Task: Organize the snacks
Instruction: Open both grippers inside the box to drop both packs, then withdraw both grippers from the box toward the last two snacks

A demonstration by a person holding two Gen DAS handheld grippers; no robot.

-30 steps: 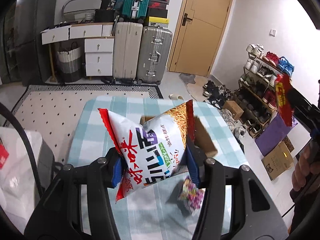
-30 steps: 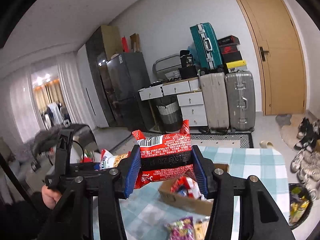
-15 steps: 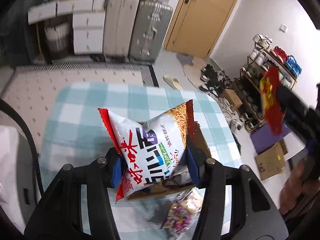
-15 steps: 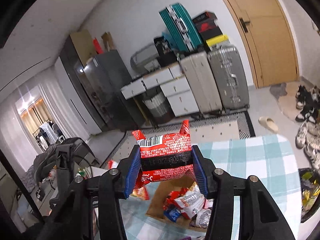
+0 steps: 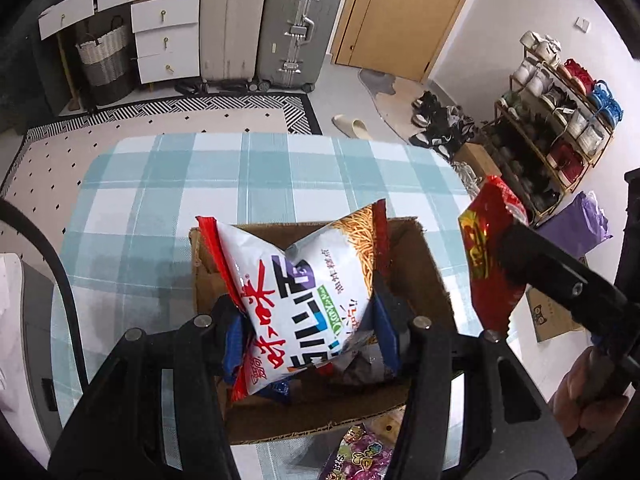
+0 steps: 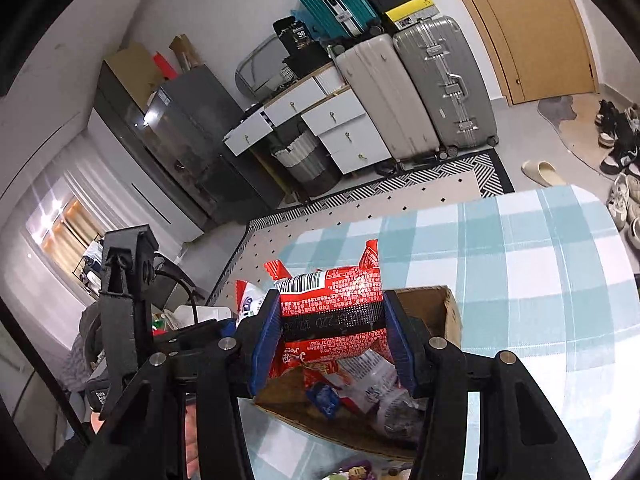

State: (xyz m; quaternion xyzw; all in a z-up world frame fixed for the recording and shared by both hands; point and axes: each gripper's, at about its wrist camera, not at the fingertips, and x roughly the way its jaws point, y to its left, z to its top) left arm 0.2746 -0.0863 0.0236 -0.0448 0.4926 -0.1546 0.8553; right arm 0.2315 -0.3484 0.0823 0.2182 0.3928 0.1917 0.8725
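My left gripper (image 5: 310, 328) is shut on a white and red snack bag (image 5: 300, 292) and holds it over the open cardboard box (image 5: 424, 264) on the checked table. My right gripper (image 6: 330, 338) is shut on a red snack packet (image 6: 332, 300) above the same box (image 6: 448, 308), which holds several snack packs (image 6: 360, 384). The red packet also shows at the right of the left wrist view (image 5: 486, 264). The white bag's corner shows in the right wrist view (image 6: 250, 304).
A purple candy bag (image 5: 360, 456) lies on the blue checked tablecloth (image 5: 240, 176) in front of the box. Suitcases (image 5: 296, 24), white drawers (image 5: 164, 36) and a door stand beyond the table. A shoe rack (image 5: 560, 120) is at the right.
Both grippers have tilted down and moved in over the box with their snacks. The box now lies directly under both bags.
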